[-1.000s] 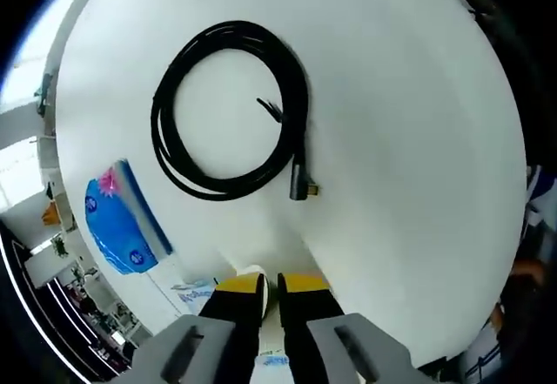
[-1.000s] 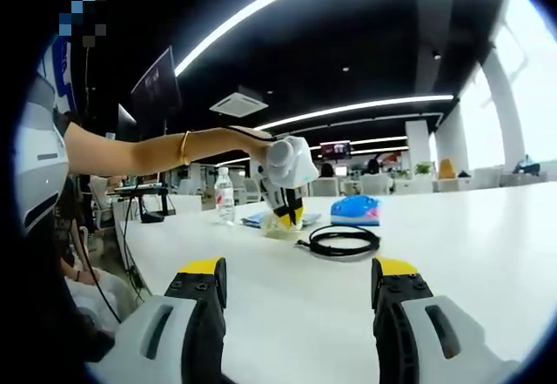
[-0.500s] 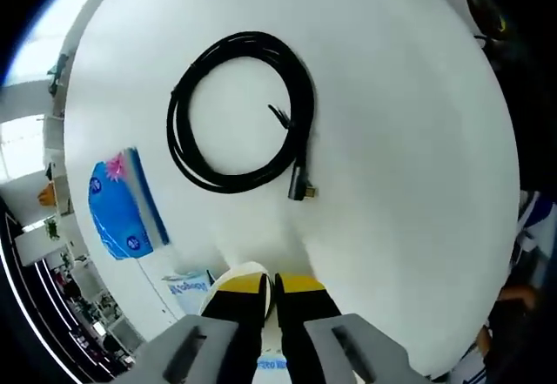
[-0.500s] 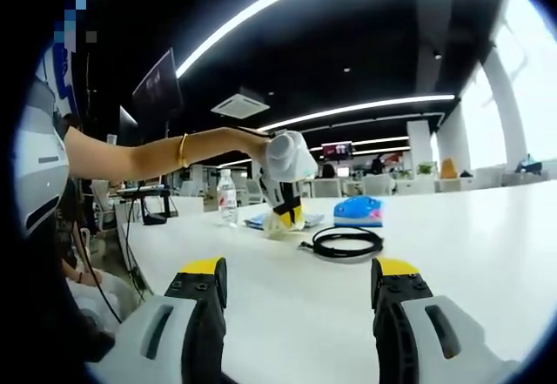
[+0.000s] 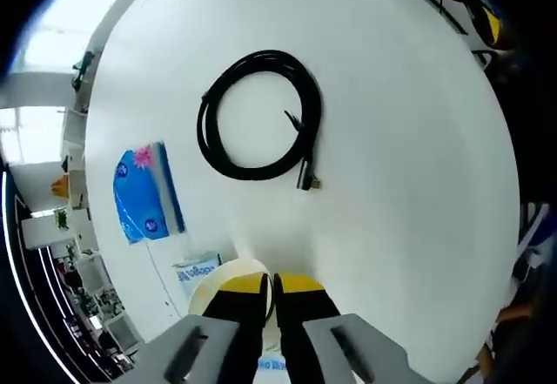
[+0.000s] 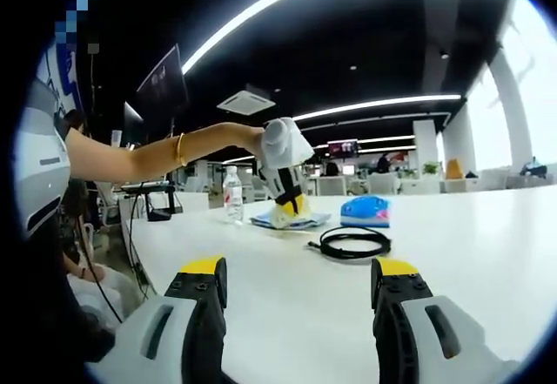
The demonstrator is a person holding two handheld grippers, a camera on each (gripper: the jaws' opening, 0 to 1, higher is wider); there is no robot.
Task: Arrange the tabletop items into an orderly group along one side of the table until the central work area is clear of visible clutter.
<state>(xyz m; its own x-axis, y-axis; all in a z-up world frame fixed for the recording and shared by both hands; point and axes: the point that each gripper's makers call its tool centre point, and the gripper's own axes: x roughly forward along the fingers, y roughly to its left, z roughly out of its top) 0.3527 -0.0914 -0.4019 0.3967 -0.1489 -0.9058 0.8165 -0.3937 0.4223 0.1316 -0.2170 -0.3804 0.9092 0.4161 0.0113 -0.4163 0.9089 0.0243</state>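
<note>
The desk [image 5: 409,140] has a smooth white top with a faint sheen, soft light pooling on it in the right gripper view. The coiled cable [image 5: 258,114] is black with a rubbery, matt-looking jacket, and its plug end carries a small brassy metal tip. The tissue pack [image 5: 144,191] is wrapped in glossy blue plastic film printed with pink. The roll of tape [image 5: 222,290] by the left tool [image 5: 268,286] looks pale cream and matt (papery, as far as one can tell). Both tools have grey plastic bodies and black fingers capped in yellow. The water bottle [image 6: 232,205] is clear plastic. The right tool [image 6: 298,290] shares that finish.
</note>
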